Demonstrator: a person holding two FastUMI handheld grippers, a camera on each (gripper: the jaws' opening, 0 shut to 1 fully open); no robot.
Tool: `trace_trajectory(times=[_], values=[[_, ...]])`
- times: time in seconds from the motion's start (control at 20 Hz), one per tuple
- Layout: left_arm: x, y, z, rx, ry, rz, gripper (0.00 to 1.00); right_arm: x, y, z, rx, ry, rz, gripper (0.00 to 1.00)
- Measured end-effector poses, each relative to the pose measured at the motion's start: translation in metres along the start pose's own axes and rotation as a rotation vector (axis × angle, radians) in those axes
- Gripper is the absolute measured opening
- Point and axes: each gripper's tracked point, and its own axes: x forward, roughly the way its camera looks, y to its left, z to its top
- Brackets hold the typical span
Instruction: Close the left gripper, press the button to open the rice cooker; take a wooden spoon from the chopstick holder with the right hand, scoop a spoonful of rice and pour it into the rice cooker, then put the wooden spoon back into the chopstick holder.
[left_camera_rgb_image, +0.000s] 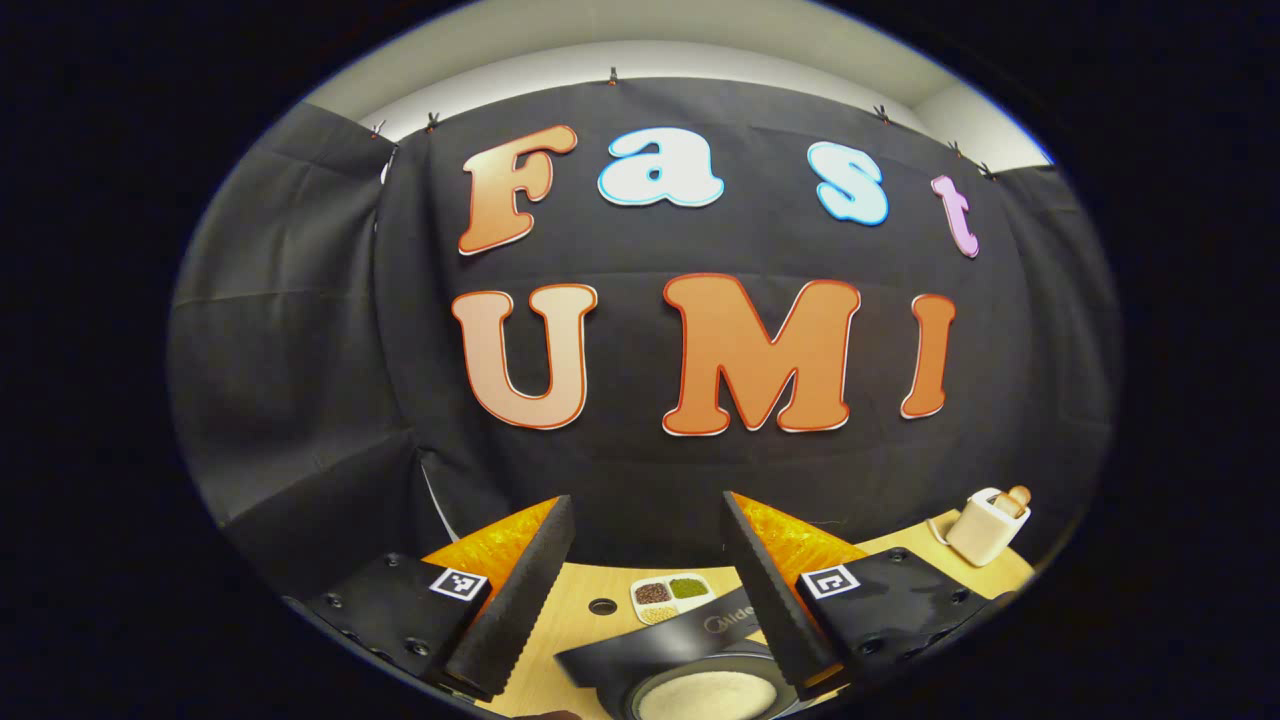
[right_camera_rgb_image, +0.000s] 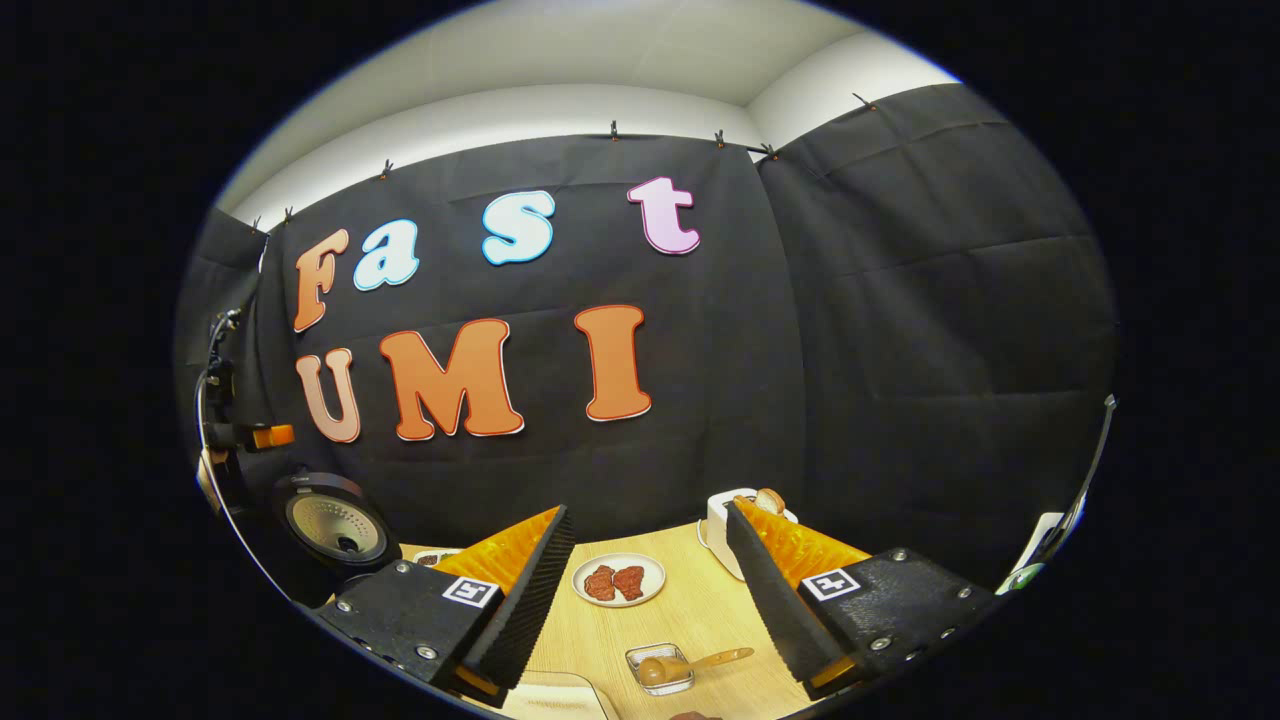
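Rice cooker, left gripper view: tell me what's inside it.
The open black rice cooker holds a round inner pot with pale white rice across it. The left claw's right finger covers the pot's right edge; its depth can't be seen.

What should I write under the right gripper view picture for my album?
Open right gripper above a wooden table with a plate of meat, a spoon and an open rice cooker.

The left black two-finger gripper with orange side plates (left_camera_rgb_image: 648, 560) is held level and faces the far wall, its ridged foam pads (left_camera_rgb_image: 520, 590) spread wide apart, gripping nothing. The right black two-finger gripper with orange side plates (right_camera_rgb_image: 648, 575) is likewise level, its ridged pads (right_camera_rgb_image: 768, 600) parted wide and empty.
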Motion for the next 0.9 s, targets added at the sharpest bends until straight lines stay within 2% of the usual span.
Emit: trace_trajectory(times=[0.2, 0.3, 0.35, 0.4, 0.45, 0.5, 0.6, 0.7, 0.8, 0.9], values=[[0.017, 0.005, -0.035, -0.003, 0.079, 0.025, 0.98, -0.002, -0.008, 0.003, -0.014, -0.002, -0.012, 0.95], [0.013, -0.001, -0.055, -0.005, 0.123, 0.010, 0.98, -0.003, -0.010, 0.004, -0.013, 0.005, -0.007, 0.95], [0.009, -0.005, -0.050, -0.024, 0.077, 0.003, 0.99, -0.003, -0.010, 0.002, -0.007, 0.013, -0.001, 0.95], [0.007, -0.007, -0.052, -0.026, 0.086, 0.001, 1.00, -0.003, -0.012, 0.001, -0.002, 0.019, 0.004, 0.95], [0.000, -0.010, -0.053, -0.026, 0.069, -0.004, 0.95, -0.002, -0.013, -0.001, 0.002, 0.025, 0.007, 0.95], [-0.004, -0.014, -0.058, -0.021, 0.066, -0.015, 0.99, -0.003, -0.013, -0.002, 0.006, 0.027, 0.005, 0.95], [-0.015, -0.022, -0.061, -0.014, 0.053, -0.041, 0.96, -0.002, -0.015, -0.002, 0.015, 0.017, -0.003, 0.95], [-0.024, -0.030, -0.068, -0.026, 0.046, -0.075, 0.99, -0.008, -0.011, -0.005, 0.030, 0.027, 0.013, 0.95], [-0.037, -0.040, -0.082, -0.068, 0.064, -0.104, 0.99, -0.011, -0.007, -0.007, 0.041, 0.033, 0.031, 0.95], [-0.053, -0.052, -0.097, -0.063, 0.083, -0.139, 0.96, -0.012, -0.005, -0.008, 0.049, 0.036, 0.042, 0.95]])
